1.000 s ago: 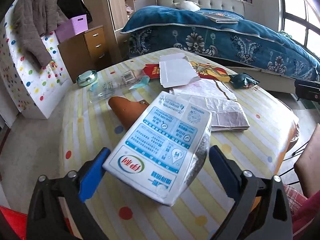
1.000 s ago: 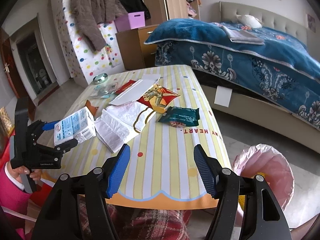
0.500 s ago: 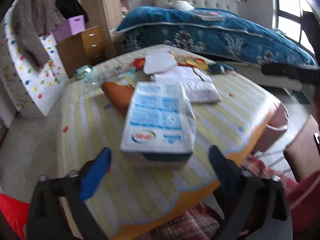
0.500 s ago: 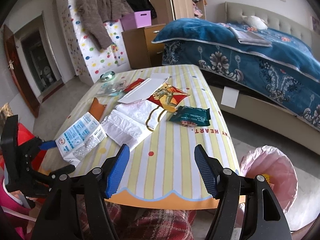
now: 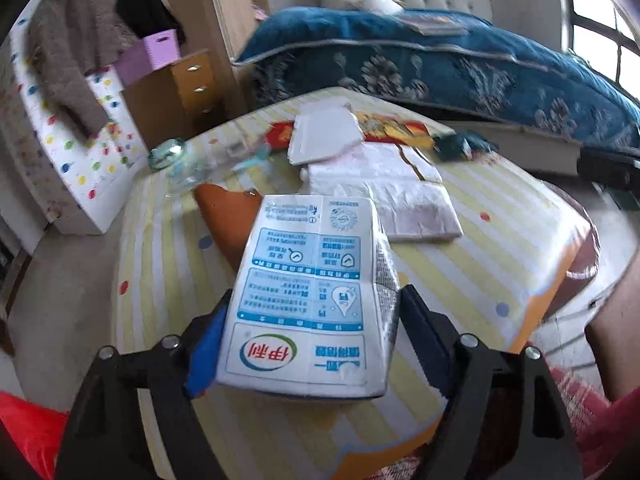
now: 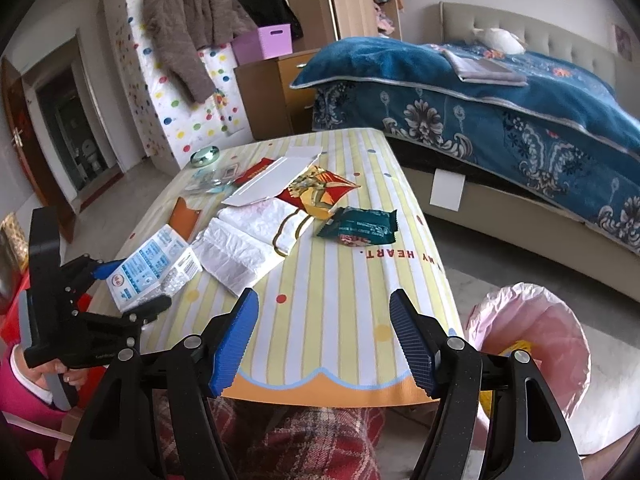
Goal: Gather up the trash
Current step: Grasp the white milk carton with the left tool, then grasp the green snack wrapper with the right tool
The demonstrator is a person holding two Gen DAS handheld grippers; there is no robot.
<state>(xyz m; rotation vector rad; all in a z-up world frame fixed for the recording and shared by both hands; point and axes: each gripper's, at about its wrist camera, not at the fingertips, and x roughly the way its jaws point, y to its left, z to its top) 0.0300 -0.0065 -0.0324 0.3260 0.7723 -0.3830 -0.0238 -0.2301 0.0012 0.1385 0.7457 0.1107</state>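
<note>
A white and blue milk carton [image 5: 312, 288] lies flat near the front left of the striped table [image 6: 340, 280]. My left gripper [image 5: 314, 300] has it between its jaws, which are closing, and both blue pads touch the carton's sides. The right wrist view shows the same grip from the side: the carton [image 6: 148, 272] sits in the left gripper [image 6: 140, 284]. My right gripper [image 6: 323, 300] hangs open over the table's near edge with nothing between its fingers.
More litter lies on the table: a green snack wrapper [image 6: 358, 226], a red and yellow bag [image 6: 320, 192], a white plastic bag [image 6: 248, 240], white paper [image 6: 276, 178] and an orange scrap [image 6: 184, 218]. A pink-lined bin [image 6: 532, 340] stands right of the table, a bed [image 6: 500, 100] behind.
Half a second ago the carton lay on the table ahead of the wide-open left gripper. The left gripper has since moved forward around it and narrowed its jaws. The right gripper has stayed put.
</note>
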